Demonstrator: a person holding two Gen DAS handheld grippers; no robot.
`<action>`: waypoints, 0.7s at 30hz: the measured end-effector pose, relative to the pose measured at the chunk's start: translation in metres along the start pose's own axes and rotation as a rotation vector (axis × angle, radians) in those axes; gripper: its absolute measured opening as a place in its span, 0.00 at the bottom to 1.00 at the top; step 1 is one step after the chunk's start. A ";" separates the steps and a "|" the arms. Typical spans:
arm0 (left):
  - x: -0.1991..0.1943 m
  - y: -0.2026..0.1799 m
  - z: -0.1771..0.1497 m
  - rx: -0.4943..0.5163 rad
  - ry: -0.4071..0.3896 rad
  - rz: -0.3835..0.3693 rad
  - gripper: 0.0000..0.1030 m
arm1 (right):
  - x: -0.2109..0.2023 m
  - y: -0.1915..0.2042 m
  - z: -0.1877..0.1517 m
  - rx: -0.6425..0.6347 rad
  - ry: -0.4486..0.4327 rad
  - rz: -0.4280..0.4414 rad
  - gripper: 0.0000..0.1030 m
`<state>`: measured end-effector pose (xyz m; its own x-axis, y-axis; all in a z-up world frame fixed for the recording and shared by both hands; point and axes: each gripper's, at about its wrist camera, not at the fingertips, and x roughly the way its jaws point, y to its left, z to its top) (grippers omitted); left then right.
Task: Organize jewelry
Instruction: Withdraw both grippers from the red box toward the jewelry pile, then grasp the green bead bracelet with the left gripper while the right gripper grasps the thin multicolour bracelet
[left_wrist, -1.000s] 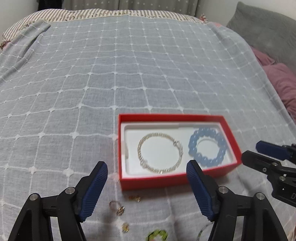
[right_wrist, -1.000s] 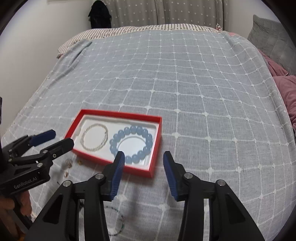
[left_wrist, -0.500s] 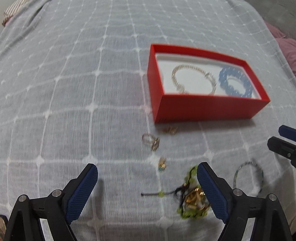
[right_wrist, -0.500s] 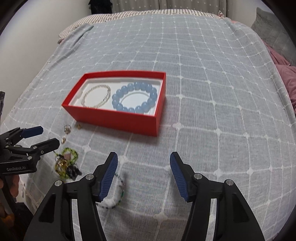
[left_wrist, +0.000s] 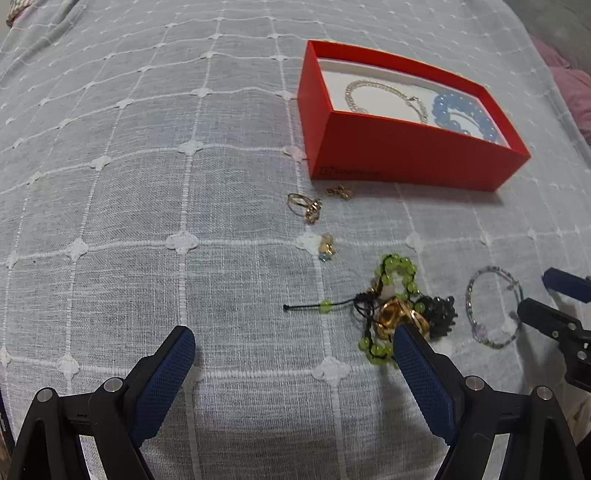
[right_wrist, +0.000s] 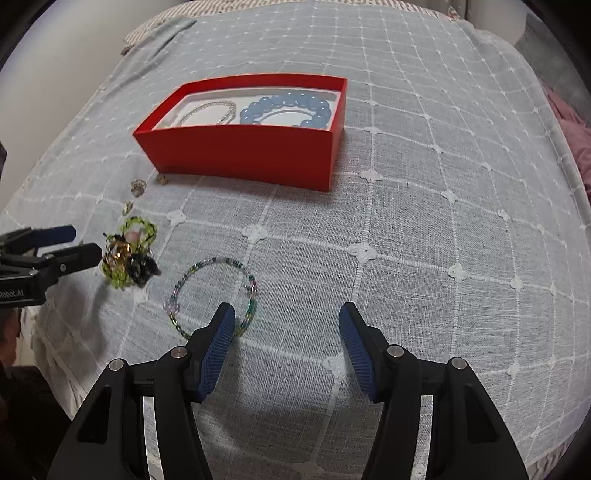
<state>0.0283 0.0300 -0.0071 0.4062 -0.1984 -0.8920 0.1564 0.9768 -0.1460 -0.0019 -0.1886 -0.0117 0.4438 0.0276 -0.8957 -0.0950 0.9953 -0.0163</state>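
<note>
Both grippers empty: left gripper (left_wrist: 293, 345) spread wide beside the green-and-gold tangle (left_wrist: 393, 312), right gripper (right_wrist: 287, 319) part-open by the beaded bracelet (right_wrist: 214, 295), likely approaching pickups for the red box (right_wrist: 243, 147), which holds 2 bracelets.

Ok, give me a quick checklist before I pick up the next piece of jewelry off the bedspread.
1. Left gripper open, nothing between its pads: ok.
2. Right gripper open and empty: ok.
3. Red box open, silver chain bracelet and blue bead bracelet already inside: ok.
4. Thin beaded bangle lies alone, just ahead of the right gripper: ok.
5. Green bead bracelet tangled with a gold piece and a black piece: not ok.
6. Whether the box has room for the tangle: cannot tell.
</note>
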 end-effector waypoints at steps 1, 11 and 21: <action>0.000 -0.002 -0.003 0.009 -0.001 0.003 0.88 | -0.001 0.001 -0.002 -0.012 -0.003 -0.005 0.60; 0.002 -0.024 -0.015 0.110 -0.029 -0.041 0.88 | -0.002 0.003 -0.011 -0.048 -0.067 0.002 0.60; 0.002 -0.041 -0.013 0.158 -0.067 -0.071 0.88 | 0.008 0.025 -0.012 -0.145 -0.098 -0.009 0.37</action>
<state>0.0108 -0.0098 -0.0090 0.4477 -0.2761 -0.8505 0.3243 0.9365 -0.1333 -0.0120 -0.1643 -0.0246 0.5294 0.0349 -0.8477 -0.2148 0.9721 -0.0941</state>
